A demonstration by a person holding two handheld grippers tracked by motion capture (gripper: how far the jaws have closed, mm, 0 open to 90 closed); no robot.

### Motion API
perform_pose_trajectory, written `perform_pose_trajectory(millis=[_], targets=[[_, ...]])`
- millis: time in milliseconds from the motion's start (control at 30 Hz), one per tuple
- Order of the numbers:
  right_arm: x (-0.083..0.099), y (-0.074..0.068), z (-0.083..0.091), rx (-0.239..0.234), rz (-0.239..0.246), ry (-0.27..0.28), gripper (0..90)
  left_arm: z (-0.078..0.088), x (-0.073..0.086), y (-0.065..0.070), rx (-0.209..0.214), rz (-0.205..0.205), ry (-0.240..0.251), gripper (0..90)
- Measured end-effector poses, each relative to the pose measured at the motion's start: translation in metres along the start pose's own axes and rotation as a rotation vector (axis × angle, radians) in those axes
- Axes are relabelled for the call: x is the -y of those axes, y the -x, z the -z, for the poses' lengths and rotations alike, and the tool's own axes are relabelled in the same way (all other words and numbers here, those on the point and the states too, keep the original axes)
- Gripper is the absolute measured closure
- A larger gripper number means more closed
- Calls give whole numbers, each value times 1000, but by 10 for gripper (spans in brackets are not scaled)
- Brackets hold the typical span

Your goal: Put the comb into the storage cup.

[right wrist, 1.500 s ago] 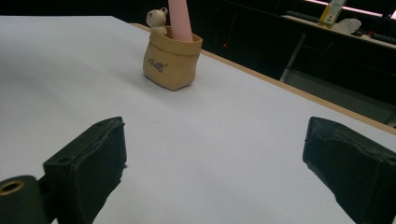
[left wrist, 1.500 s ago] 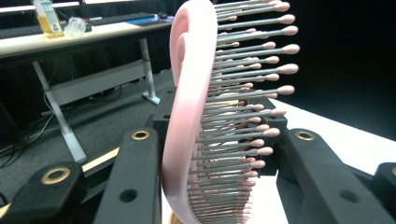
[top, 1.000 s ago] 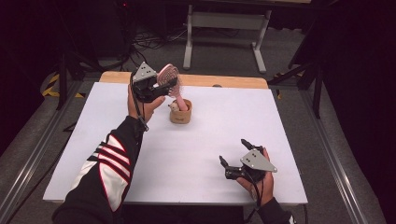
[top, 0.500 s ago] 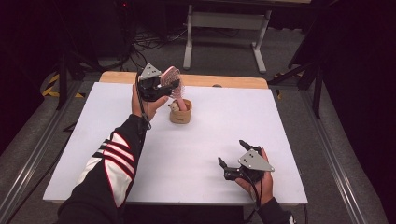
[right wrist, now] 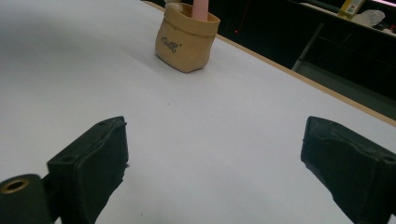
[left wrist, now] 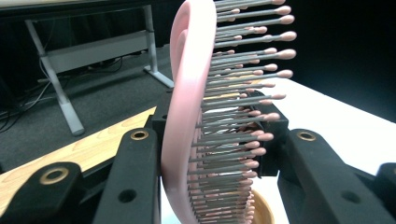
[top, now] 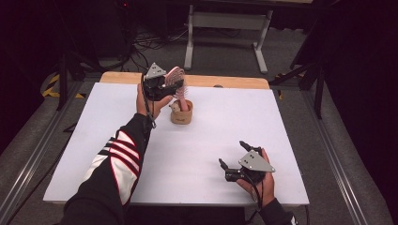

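A pink hairbrush (left wrist: 191, 112) with grey, pink-tipped bristles stands clamped in the left gripper (top: 162, 86); right gripper (top: 234, 157), at five o'clock, gapes empty.

At the lower left of the high view, the person is wearing a black sleeve (top: 112, 173) carrying red and white diagonal stripes, and a dark cuff (top: 277, 216) is showing at the lower right. Each hand-held gripper is wearing a grey three-cornered plate on a black body, the left hand-held gripper (top: 165, 87) near the upper middle and the right hand-held gripper (top: 233, 153) at the lower right, with a thin black cable trailing back from each. In the gripper views the jaws are showing as matt black blocks, with brass-ringed holes sitting in the black links at the bottom of the frame.
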State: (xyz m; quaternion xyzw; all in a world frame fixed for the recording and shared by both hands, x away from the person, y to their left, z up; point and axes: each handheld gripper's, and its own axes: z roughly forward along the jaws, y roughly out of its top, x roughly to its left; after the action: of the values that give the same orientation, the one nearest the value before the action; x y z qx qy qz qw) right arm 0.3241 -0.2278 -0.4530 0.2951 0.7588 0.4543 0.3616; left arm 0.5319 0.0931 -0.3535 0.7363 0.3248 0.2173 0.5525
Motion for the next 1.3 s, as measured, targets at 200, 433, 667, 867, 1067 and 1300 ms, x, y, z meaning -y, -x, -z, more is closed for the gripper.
perform_pose_trajectory(millis=[200,433,667,867,1067,1300], targets=[[0,-1,-1,-1,8,-8,81,-2,1,-1,-10,6,-1,620],[0,-1,-2,-12,16,-15,84,-2,1,-2,-29,-6,-3,607],[1,-2,-2,-14,16,-22,85,1,-1,-8,-57,15,20,548],[1,-2,-2,-15,18,-22,85,4,-1,-13,-87,23,15,545],[1,-2,-2,-22,22,-20,85,5,1,-19,-104,41,7,566],[1,-2,-2,-21,19,-22,85,9,5,-24,-114,52,-1,564]])
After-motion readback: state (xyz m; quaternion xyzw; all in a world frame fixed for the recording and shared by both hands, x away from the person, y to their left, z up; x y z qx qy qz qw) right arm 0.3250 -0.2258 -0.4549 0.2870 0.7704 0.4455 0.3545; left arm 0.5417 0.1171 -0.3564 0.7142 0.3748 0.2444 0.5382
